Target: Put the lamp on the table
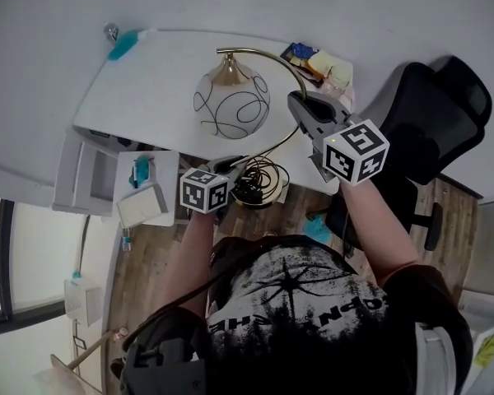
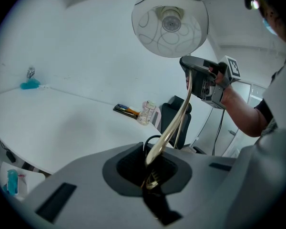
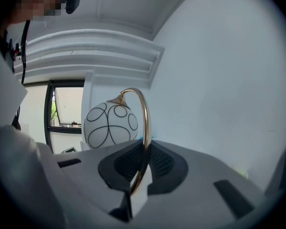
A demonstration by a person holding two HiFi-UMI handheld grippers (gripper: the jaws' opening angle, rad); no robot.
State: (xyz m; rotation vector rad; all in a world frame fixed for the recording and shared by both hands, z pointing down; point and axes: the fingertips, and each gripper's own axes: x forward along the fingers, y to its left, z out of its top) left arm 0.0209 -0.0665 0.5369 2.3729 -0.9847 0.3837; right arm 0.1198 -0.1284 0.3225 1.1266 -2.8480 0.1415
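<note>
1. The lamp (image 1: 231, 104), a white globe shade with black loops on a curved gold stem (image 3: 145, 128), is held up between both grippers.
2. The right gripper (image 1: 303, 107) is clenched on the upper stem, just beside the globe.
3. The left gripper (image 1: 233, 168) is clamped low on the stem, next to a coiled black cord (image 1: 262, 178).
4. The globe hangs above the white table (image 1: 148, 72), near its front edge.
5. A black office chair (image 1: 432, 113) stands to the right of the table.

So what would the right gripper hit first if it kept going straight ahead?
Probably the white wall. The lamp that the right gripper holds would ride along with it. Distance is hard to judge.
</note>
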